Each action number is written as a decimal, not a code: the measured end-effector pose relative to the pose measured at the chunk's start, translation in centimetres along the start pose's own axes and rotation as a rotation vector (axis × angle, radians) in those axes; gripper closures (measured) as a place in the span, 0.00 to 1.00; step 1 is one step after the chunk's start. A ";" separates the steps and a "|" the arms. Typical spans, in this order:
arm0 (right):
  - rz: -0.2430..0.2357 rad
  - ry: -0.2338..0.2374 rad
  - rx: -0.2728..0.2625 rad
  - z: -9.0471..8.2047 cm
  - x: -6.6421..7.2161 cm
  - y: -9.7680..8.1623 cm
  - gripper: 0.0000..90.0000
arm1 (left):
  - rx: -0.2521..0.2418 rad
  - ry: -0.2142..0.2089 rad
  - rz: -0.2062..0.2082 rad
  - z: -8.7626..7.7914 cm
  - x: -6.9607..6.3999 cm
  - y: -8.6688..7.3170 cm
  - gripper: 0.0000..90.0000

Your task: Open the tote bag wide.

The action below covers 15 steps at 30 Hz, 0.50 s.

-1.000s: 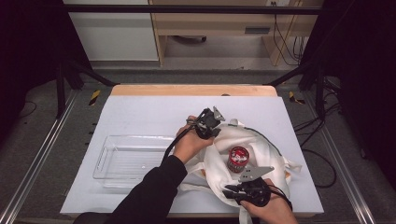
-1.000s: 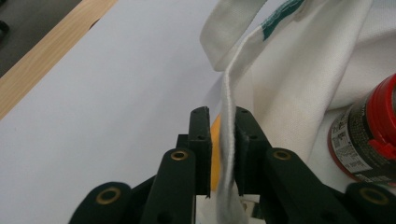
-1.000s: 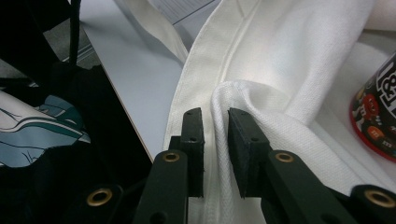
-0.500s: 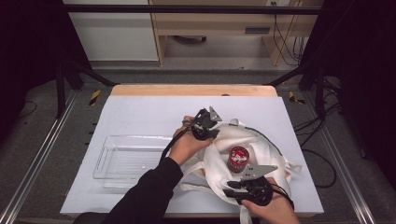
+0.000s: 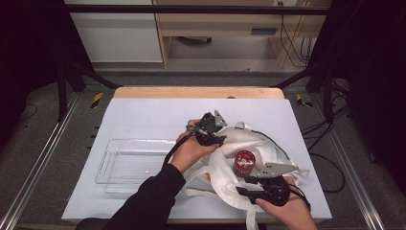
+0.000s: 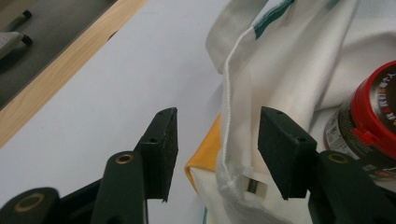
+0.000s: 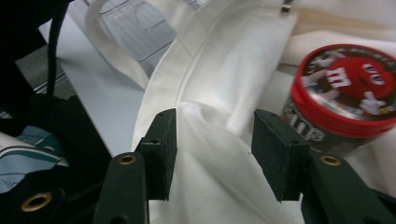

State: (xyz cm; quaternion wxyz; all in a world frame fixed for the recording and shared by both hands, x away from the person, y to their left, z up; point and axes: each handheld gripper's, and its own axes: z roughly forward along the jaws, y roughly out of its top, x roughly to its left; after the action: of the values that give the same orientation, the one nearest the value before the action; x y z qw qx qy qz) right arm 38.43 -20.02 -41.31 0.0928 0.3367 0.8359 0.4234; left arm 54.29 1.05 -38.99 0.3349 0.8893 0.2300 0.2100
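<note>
Cloth of a white tote bag (image 5: 258,158) lies crumpled on the table (image 5: 143,115), and a red-lidded candy jar (image 5: 245,162) stands upright in the middle of the bag's spread mouth. Just left of the bag sits a clear plastic tray (image 5: 125,163).

The left gripper (image 5: 214,139) is at the bag's far-left rim, and its jaws have just been opening; in the left gripper view the hemmed edge (image 6: 229,116) runs between the pads without being pressed. The right gripper (image 5: 250,188) is at the bag's near rim, its jaws likewise just opened, with a pinched-up ridge of cloth (image 7: 205,121) loose between them. Both have let go.

My judgement is that the risk lies in the slack fabric: released, the rim may slump back against the jar and close the opening. Either pad could also snag the fold as it draws away, tugging the cloth and tipping the jar, which stands on soft, uneven ground.
</note>
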 end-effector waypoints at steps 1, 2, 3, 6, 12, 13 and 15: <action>0.002 -0.007 0.000 -0.1 -0.1 0.1 0.57 | -0.003 -0.001 -0.001 -0.1 0.0 0.0 0.52; 0.004 -0.008 -0.004 -0.3 -0.2 0.1 0.56 | -0.006 -0.003 -0.002 -0.2 0.0 0.1 0.52; 0.002 -0.011 -0.009 -0.4 -0.2 0.2 0.56 | -0.006 -0.003 -0.002 -0.2 0.0 0.1 0.51; 0.005 -0.027 -0.012 -0.7 -0.4 0.4 0.54 | -0.006 -0.007 -0.002 -0.5 -0.2 0.1 0.50; 0.011 -0.061 -0.008 -1.1 -1.1 0.8 0.48 | -0.001 -0.004 0.011 -1.1 -0.5 0.0 0.45; 0.019 -0.075 -0.010 -1.1 -1.3 0.8 0.47 | -0.001 -0.004 0.011 -1.1 -0.5 0.0 0.43; 0.024 -0.083 -0.008 -1.1 -1.5 0.9 0.46 | -0.006 -0.005 0.003 -1.4 -0.6 -0.2 0.42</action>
State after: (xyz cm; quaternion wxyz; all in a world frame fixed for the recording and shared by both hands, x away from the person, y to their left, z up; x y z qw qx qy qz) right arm 39.48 -21.33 -40.14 0.1234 0.3637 0.8256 0.4134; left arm 53.05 1.53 -38.29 0.3380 0.8890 0.2274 0.2091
